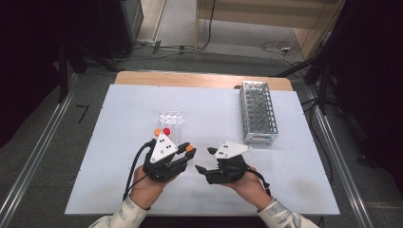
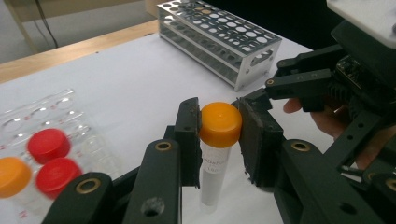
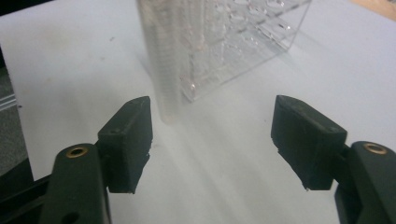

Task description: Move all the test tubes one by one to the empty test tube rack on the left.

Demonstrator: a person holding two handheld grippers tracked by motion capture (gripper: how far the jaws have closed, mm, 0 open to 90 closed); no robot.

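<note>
The left gripper (image 2: 219, 128) is clamped on the orange screw cap of a small clear sample tube (image 2: 215, 175), which hangs upright below the jaws just above the white table top (image 1: 119, 142), well short of the metal tube rack (image 1: 258, 113) and close beside the clear plastic tray (image 1: 171, 121) that holds two red-capped tubes (image 2: 48, 144) and another orange-capped one (image 2: 13, 176). The right gripper (image 3: 212, 135) stands wide open with nothing between its jaws, near the left one on the rack's side. The grip is on the rounded cap alone, so I judge the main risk to be the tube swinging or slipping out on the way to the rack. A tilted tube would catch on the rim of a rack hole instead of dropping in. The open right gripper sits close enough to be knocked in passing.
</note>
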